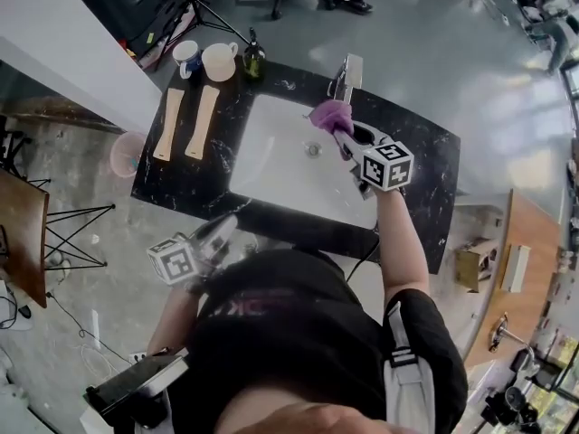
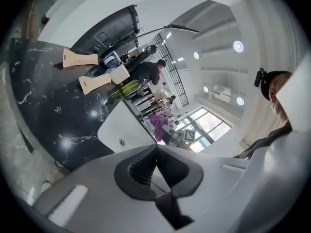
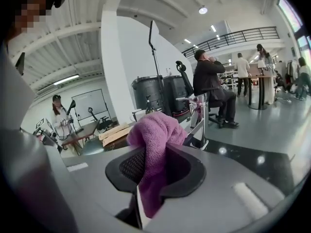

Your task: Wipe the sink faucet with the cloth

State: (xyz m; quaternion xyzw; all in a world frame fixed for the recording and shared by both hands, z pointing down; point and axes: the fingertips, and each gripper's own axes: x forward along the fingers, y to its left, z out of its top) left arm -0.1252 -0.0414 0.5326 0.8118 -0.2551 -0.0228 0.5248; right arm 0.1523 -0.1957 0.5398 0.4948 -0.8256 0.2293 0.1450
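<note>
In the head view the cloth (image 1: 331,114) hides the tips of the right tongs (image 1: 343,136), and whether it touches the faucet (image 1: 347,72) cannot be told. The right forearm (image 1: 398,233) covers the near right corner of the sink (image 1: 271,152). In the left gripper view the faucet is too small to make out.

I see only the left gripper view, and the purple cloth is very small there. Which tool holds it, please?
Observer: The right tool does; in its own view the cloth is pinched between its jaws.
Operator: Is the cloth at the faucet?
Observer: In the head view it hangs over the sink, just in front of the faucet; contact I cannot tell.
Operator: Where is my left tool?
Observer: The left tool is off the front edge of the counter, close to the person.
</note>
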